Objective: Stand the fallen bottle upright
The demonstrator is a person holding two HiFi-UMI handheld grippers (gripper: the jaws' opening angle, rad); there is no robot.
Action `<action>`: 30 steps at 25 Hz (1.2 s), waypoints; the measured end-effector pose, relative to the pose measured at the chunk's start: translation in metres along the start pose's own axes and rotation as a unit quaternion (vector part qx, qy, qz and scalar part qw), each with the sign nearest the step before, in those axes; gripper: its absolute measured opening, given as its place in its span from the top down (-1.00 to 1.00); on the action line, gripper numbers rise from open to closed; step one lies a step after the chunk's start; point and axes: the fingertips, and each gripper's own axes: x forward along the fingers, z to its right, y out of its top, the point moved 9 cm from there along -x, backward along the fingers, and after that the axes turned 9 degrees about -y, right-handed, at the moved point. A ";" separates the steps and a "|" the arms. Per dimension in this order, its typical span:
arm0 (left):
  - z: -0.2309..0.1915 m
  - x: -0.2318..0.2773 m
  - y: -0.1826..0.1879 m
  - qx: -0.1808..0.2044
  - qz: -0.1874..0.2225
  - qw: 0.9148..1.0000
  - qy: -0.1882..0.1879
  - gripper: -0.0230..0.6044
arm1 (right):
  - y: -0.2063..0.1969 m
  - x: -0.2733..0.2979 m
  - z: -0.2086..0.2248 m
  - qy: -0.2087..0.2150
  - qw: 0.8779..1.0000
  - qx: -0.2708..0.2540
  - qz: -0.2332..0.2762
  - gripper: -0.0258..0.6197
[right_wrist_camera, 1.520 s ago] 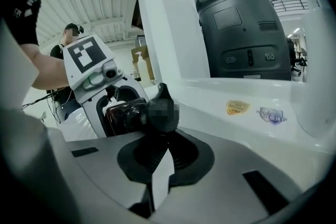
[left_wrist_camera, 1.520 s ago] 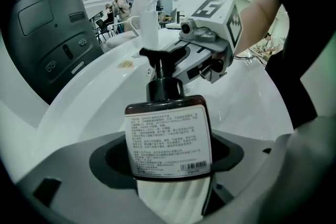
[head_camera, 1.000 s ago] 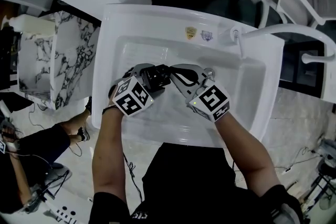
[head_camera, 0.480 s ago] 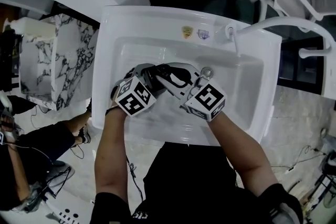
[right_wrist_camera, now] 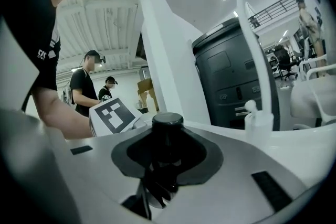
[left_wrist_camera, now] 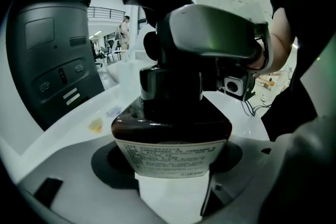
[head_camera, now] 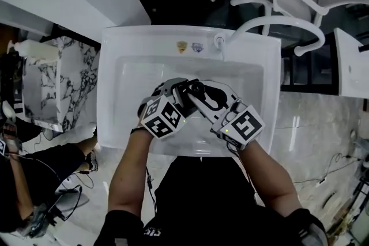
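Sink point(head_camera: 109, 95): white. Its near middle is covered in the head view by both grippers and the person's forearms, and the basin floor beneath them is out of sight.
Faucet point(head_camera: 277, 19): a white arc beyond both grippers. In the right gripper view its top is cut off by the frame.
Left gripper point(head_camera: 183, 89): its jaws are closed on the bottle's lower body, one on each side. The tips are lost behind the glass in its own view.
Right gripper point(head_camera: 199, 92): just beside the left one and touching the same bottle. Its jaws are narrow and pinch the neck under the cap.
Bottle point(left_wrist_camera: 170, 139): dark brown and clamped between both grippers over the basin. In the head view it is almost wholly hidden. Its base is cut off, so it cannot be told whether it is upright, or whether it touches the sink.
Label point(left_wrist_camera: 173, 159): white, and the print is too small to read.
Cap point(right_wrist_camera: 167, 128): black and round, rising just above the right jaws.
Counts: one sink, one faucet, two grippers, two marker cubes, one bottle, one cap.
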 end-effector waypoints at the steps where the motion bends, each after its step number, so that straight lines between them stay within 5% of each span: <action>1: 0.002 0.006 0.013 0.009 0.007 1.000 -0.002 -0.22 | 0.006 -0.011 0.006 -0.012 1.000 -0.002 0.002 0.57; 12: 0.036 0.055 0.116 0.089 0.017 0.996 0.005 -0.28 | 0.033 -0.121 0.067 -0.118 0.992 0.030 0.012 0.58; 24: 0.020 0.045 0.123 0.026 0.050 0.995 0.082 -0.28 | 0.040 -0.132 0.140 -0.189 0.982 0.015 -0.002 0.59; 30: 0.015 0.034 0.107 -0.023 0.070 0.992 0.106 -0.08 | 0.033 -0.113 0.182 -0.214 0.977 -0.009 -0.020 0.59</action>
